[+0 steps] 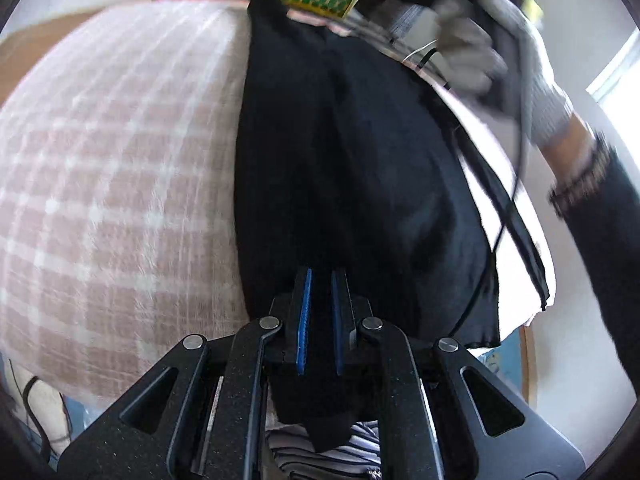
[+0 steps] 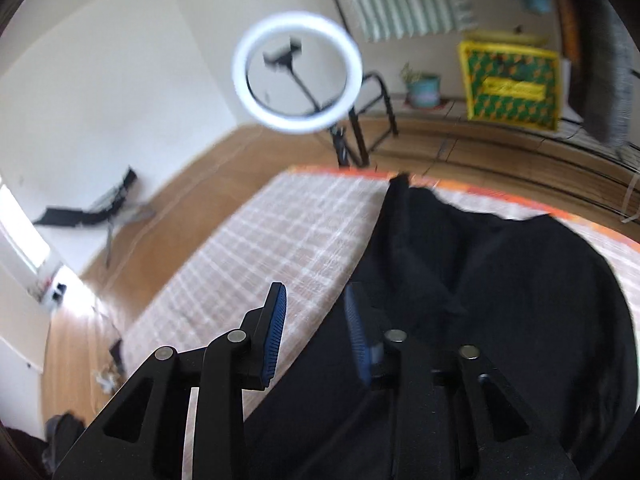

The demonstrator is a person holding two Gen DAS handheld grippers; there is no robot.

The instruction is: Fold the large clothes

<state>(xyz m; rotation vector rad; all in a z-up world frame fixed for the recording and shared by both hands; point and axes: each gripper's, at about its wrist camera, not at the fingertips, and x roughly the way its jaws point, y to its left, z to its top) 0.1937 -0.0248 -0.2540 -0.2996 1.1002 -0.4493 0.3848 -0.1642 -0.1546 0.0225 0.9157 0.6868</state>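
1. The black garment (image 1: 344,168) lies along the right side of the checked bed (image 1: 112,152), its long axis running from the near edge, where both grippers are, to the far edge, where a narrow end (image 2: 398,184) reaches the orange border.
2. The left gripper (image 1: 320,280) has its fingers nearly together, pinching a bunch of the garment's near end; a tail of black cloth hangs below the pads (image 1: 305,320).
3. The right gripper (image 2: 316,320) stands well open and holds nothing. Its left finger (image 2: 276,328) is over the checked cover, its right finger (image 2: 356,332) over the black cloth, so the garment's left edge passes between them.
4. The gloved right hand (image 1: 472,52) shows blurred in the left wrist view, above the garment's far right part.
5. My judgement: the left gripper already anchors the near end, so the fold turns on the free right gripper taking that left edge just ahead of it and carrying it across or along the long axis.
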